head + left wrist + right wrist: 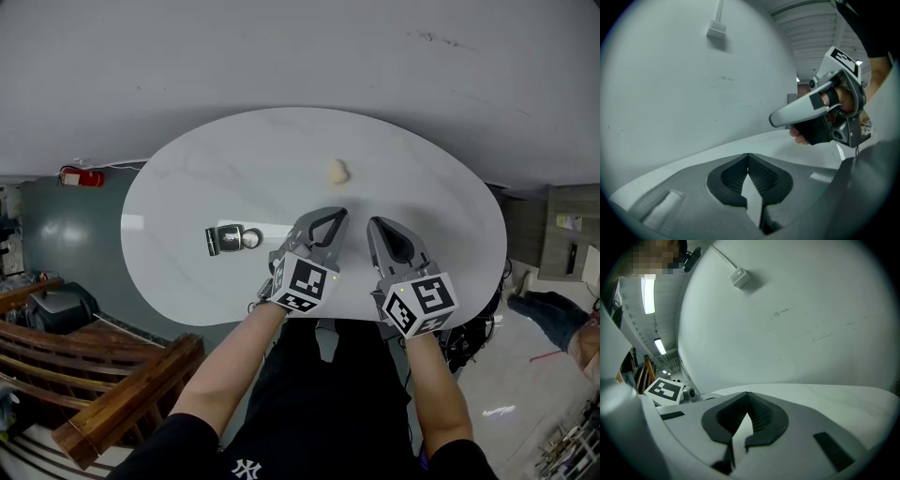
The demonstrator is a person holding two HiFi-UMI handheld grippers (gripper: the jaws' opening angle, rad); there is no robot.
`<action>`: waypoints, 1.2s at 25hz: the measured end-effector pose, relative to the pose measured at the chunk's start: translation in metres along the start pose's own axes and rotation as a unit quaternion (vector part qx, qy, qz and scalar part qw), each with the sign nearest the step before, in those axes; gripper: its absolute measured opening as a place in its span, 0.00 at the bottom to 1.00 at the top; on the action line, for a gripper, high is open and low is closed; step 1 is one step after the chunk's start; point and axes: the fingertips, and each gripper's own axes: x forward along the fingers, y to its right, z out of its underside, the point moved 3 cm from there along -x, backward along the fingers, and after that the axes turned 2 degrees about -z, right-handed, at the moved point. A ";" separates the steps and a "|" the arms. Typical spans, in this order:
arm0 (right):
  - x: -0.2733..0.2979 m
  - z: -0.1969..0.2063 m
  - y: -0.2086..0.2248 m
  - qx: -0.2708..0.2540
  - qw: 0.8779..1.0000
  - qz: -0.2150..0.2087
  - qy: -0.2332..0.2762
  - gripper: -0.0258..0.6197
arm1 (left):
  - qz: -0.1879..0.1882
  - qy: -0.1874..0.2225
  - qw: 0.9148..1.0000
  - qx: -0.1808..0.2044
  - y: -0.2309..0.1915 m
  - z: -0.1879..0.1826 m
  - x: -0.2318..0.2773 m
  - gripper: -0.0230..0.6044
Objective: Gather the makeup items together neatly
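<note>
The head view looks steeply down from above the person onto the whole white marbled oval tabletop (187,187), with the pale grey wall (281,56) across the upper frame. The left gripper (748,155) view rides low and close behind its own jaws, facing over the tabletop to that wall, the right gripper (774,121) at middle right. The right gripper view faces likewise, the left gripper's black-and-white marker cube (663,390) at lower left. All three share tabletop and wall

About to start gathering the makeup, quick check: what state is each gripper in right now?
Grey left gripper: closed, jaw tips together, holding nothing.
Grey right gripper: closed, jaw tips together, holding nothing.
</note>
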 end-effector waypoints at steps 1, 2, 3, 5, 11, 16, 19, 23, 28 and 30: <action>0.002 0.000 0.003 0.000 1.000 -0.002 -0.002 0.06 | -0.003 -0.005 1.000 -0.004 -0.002 0.002 0.004 0.05; 0.004 -0.001 0.005 0.001 1.000 -0.004 -0.003 0.06 | -0.006 -0.011 1.000 -0.009 -0.004 0.004 0.008 0.05; 0.005 -0.001 0.007 0.002 1.000 -0.006 -0.004 0.06 | -0.009 -0.017 1.000 -0.013 -0.006 0.006 0.013 0.05; 0.009 0.000 0.012 0.004 1.000 -0.009 -0.007 0.06 | -0.017 -0.027 0.999 -0.024 -0.011 0.011 0.021 0.05; 0.020 0.003 0.026 0.011 1.000 -0.014 -0.018 0.06 | -0.042 -0.043 0.997 -0.051 -0.031 0.020 0.045 0.05; 0.027 0.004 0.034 0.015 0.999 -0.016 -0.025 0.06 | -0.051 -0.054 0.994 -0.080 -0.044 0.021 0.061 0.06; 0.031 0.003 0.038 0.018 0.999 -0.017 -0.027 0.06 | -0.060 -0.062 0.992 -0.097 -0.054 0.019 0.068 0.16; 0.037 0.001 0.043 0.022 0.999 -0.020 -0.028 0.06 | -0.063 -0.080 0.986 -0.129 -0.064 0.023 0.082 0.30; 0.041 0.002 0.051 0.027 0.999 -0.020 -0.033 0.06 | -0.081 -0.095 0.979 -0.160 -0.075 0.023 0.096 0.32; 0.042 0.002 0.054 0.028 0.999 -0.020 -0.035 0.06 | -0.093 -0.100 0.976 -0.168 -0.079 0.024 0.100 0.32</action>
